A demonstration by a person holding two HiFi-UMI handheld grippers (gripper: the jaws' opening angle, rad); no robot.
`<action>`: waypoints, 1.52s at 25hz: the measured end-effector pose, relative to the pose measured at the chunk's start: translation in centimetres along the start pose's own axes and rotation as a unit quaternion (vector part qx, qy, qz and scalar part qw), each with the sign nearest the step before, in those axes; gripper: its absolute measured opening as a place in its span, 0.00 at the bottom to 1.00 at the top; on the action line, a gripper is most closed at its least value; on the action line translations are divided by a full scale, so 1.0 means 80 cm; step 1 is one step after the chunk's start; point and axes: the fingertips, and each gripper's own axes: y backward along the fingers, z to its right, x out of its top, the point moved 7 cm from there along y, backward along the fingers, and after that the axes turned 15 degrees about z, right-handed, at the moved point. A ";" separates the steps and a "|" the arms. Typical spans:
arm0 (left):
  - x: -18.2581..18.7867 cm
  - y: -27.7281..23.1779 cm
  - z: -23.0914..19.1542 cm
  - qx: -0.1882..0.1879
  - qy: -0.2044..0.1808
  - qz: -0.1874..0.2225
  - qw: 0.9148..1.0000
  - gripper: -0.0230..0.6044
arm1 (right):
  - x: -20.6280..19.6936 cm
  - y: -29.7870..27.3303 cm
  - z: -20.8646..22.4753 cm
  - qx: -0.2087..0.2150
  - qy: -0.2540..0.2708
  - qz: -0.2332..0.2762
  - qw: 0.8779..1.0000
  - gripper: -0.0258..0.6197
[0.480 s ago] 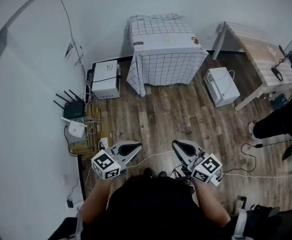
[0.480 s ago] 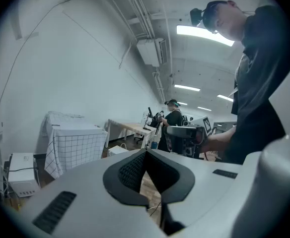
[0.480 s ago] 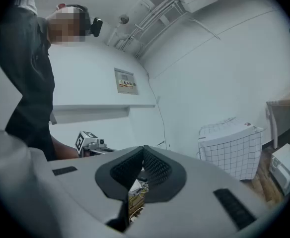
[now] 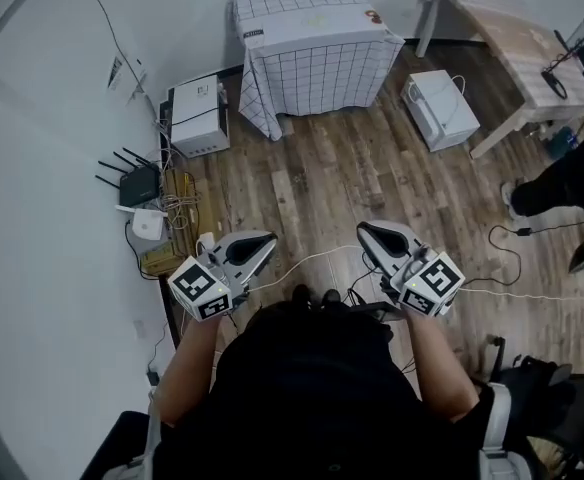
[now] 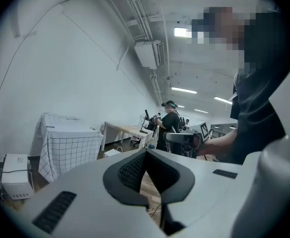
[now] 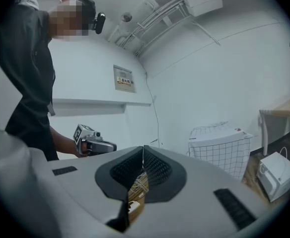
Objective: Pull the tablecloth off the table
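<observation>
A small table draped in a white tablecloth with a dark grid [image 4: 307, 63] stands against the far wall, a few steps ahead; it also shows at left as the tablecloth [image 5: 68, 150] in the left gripper view and as the tablecloth [image 6: 219, 148] in the right gripper view. My left gripper [image 4: 269, 243] is held low in front of my body, jaws shut and empty, tips meeting [image 5: 145, 152]. My right gripper [image 4: 364, 230] is level with it, a hand's width to the right, also shut with nothing between its tips [image 6: 144, 148]. Both are far from the cloth.
A white box unit [image 4: 194, 116] sits left of the covered table, a second white appliance [image 4: 440, 108] to its right. A wooden table [image 4: 512, 48] stands at the far right. Routers and cables [image 4: 147, 208] lie along the left wall; cables [image 4: 517, 293] cross the wood floor. Another person [image 4: 572, 178] stands at right.
The view has shifted forward: the covered table and boxes sit higher in the head view now. Both grippers stay shut at about the same spacing.
</observation>
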 end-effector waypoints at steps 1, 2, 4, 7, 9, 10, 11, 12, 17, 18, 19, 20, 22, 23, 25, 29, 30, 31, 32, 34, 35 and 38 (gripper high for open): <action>0.002 -0.002 0.000 0.002 0.001 0.000 1.000 0.05 | 0.001 0.002 0.002 0.001 0.008 -0.004 1.000 0.07; 0.002 -0.003 0.000 0.004 0.004 -0.001 1.000 0.05 | 0.002 0.006 0.004 0.002 0.014 -0.006 1.000 0.07; 0.001 -0.002 0.001 0.005 0.011 -0.003 1.000 0.05 | 0.005 0.014 0.007 0.001 0.021 -0.005 1.000 0.07; -0.001 -0.002 0.007 -0.003 0.011 -0.005 1.000 0.05 | 0.009 0.026 0.009 -0.004 0.019 0.003 1.000 0.07; -0.002 -0.008 0.012 -0.008 0.007 -0.009 1.000 0.05 | 0.009 0.033 0.008 -0.002 0.013 0.005 1.000 0.08; -0.002 -0.013 0.014 -0.006 0.005 -0.010 1.000 0.05 | 0.008 0.036 0.008 0.001 0.011 0.004 1.000 0.07; -0.001 -0.016 0.015 -0.002 0.003 -0.010 1.000 0.05 | 0.008 0.036 0.008 0.005 0.009 0.002 1.000 0.08; 0.001 -0.020 0.015 0.001 0.000 -0.008 1.000 0.05 | 0.007 0.037 0.007 0.011 0.008 0.000 1.000 0.07; -0.002 -0.033 0.026 -0.001 -0.006 -0.010 1.000 0.05 | 0.002 0.051 0.009 0.031 0.000 -0.006 1.000 0.08; -0.004 -0.034 0.027 0.000 -0.005 -0.012 1.000 0.05 | 0.000 0.055 0.010 0.030 -0.003 -0.008 1.000 0.08; -0.005 -0.034 0.026 0.003 -0.003 -0.013 1.000 0.05 | -0.003 0.059 0.012 0.029 -0.007 -0.010 1.000 0.08; -0.005 -0.034 0.025 0.005 -0.002 -0.013 1.000 0.05 | -0.005 0.062 0.014 0.027 -0.012 -0.013 0.999 0.08; -0.004 -0.032 0.022 0.008 0.001 -0.013 1.000 0.05 | -0.010 0.066 0.019 0.024 -0.022 -0.017 0.999 0.07; -0.004 -0.031 0.019 0.010 0.002 -0.014 1.000 0.05 | -0.013 0.065 0.022 0.022 -0.026 -0.019 0.999 0.08; -0.006 -0.032 0.008 0.012 0.005 -0.015 1.000 0.05 | -0.019 0.059 0.031 0.019 -0.032 -0.019 0.999 0.08; -0.010 -0.048 -0.033 0.007 0.015 -0.007 1.000 0.05 | -0.026 0.026 0.050 0.027 -0.036 -0.029 0.999 0.07; -0.012 -0.055 -0.046 0.005 0.019 -0.005 1.000 0.05 | -0.027 0.017 0.057 0.028 -0.035 -0.035 0.998 0.08; -0.013 -0.063 -0.060 0.004 0.022 -0.003 1.000 0.05 | -0.028 0.007 0.066 0.029 -0.035 -0.041 0.998 0.08; -0.014 -0.071 -0.075 0.004 0.026 -0.001 1.000 0.05 | -0.029 -0.005 0.077 0.027 -0.034 -0.046 0.998 0.07; -0.014 -0.087 -0.110 0.008 0.031 0.002 0.999 0.05 | -0.030 -0.030 0.102 0.021 -0.034 -0.054 0.998 0.08; -0.014 -0.094 -0.128 0.010 0.033 0.004 0.999 0.05 | -0.031 -0.044 0.114 0.019 -0.035 -0.057 0.998 0.07; -0.017 -0.109 -0.187 0.007 0.040 0.011 0.999 0.05 | -0.034 -0.094 0.146 0.019 -0.035 -0.068 0.997 0.07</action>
